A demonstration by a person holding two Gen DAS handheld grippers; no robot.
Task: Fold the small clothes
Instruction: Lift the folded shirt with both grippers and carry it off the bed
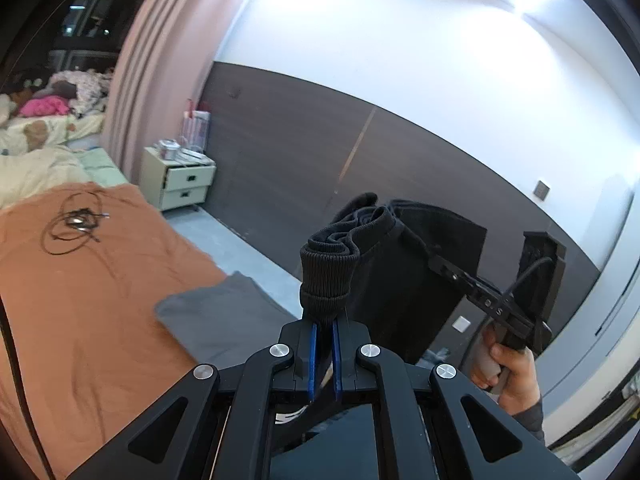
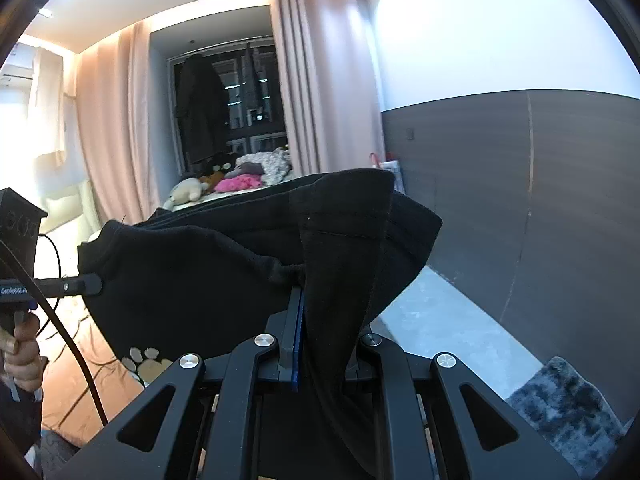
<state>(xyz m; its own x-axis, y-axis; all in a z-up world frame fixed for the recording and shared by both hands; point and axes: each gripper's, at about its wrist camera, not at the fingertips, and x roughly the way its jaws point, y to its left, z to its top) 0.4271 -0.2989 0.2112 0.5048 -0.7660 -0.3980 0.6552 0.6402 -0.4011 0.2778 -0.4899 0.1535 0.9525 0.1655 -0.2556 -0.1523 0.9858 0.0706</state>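
A small black garment (image 1: 400,280) hangs in the air between both grippers, above the bed. My left gripper (image 1: 325,322) is shut on its ribbed hem, which bunches above the blue pads. My right gripper (image 2: 306,300) is shut on another edge of the same black garment (image 2: 224,272); cloth drapes over its right finger and hides it. A pale paw print (image 2: 146,362) shows on the garment's lower part. The right gripper also shows in the left wrist view (image 1: 436,260), and the left gripper in the right wrist view (image 2: 96,282), each pinching the cloth.
An orange bedspread (image 1: 80,300) lies below, with a grey cloth (image 1: 216,316) at its edge and a coiled black cable (image 1: 74,222). A bedside drawer unit (image 1: 180,178) stands by the curtain. A dark fluffy rug (image 2: 568,404) lies on the grey floor.
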